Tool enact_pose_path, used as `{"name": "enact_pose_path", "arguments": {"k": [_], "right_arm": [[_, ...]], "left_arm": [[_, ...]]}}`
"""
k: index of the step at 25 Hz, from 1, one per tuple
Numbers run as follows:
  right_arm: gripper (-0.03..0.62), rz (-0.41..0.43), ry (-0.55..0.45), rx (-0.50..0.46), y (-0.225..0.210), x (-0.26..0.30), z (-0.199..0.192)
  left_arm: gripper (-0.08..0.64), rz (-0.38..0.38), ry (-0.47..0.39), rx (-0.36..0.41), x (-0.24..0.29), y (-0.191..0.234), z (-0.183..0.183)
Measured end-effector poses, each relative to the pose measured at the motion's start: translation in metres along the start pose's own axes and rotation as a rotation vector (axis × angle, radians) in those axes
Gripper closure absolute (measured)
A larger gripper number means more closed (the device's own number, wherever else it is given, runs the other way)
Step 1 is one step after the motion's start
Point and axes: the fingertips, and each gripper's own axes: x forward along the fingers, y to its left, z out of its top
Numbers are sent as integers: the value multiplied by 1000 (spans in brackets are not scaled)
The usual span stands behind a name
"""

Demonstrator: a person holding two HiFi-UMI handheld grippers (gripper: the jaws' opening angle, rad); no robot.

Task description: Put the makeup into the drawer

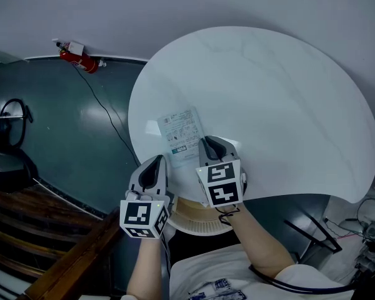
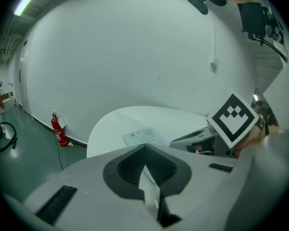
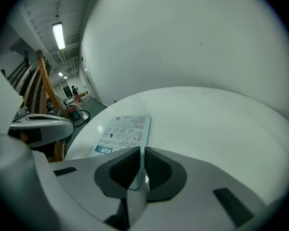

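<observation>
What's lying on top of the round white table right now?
Only a printed sheet shows on the table, near its front edge. The right gripper covers a strip of that edge, so anything beneath it is hidden.

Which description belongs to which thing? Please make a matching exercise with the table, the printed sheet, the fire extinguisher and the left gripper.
Things:
1. table
2. printed sheet
3. fire extinguisher
4. left gripper

Descriptions:
A. red, on the floor by the wall
B. jaws closed together
C. white and round
D. lies flat on the table

Pairs: 1-C, 2-D, 3-A, 4-B
</observation>
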Motion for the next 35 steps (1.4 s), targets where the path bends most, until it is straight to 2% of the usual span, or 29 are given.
{"name": "enact_pose_path", "arguments": {"k": [15, 25, 35], "right_arm": [[574, 29, -30, -10, -1, -3, 5], [575, 40, -91, -41, 2, -14, 14], [575, 47, -166, -73, 24, -44, 30]], "left_arm": [[514, -3, 10, 7, 9, 1, 4], [514, -9, 5, 16, 8, 0, 2], [514, -36, -10, 41, -10, -4, 8]]}}
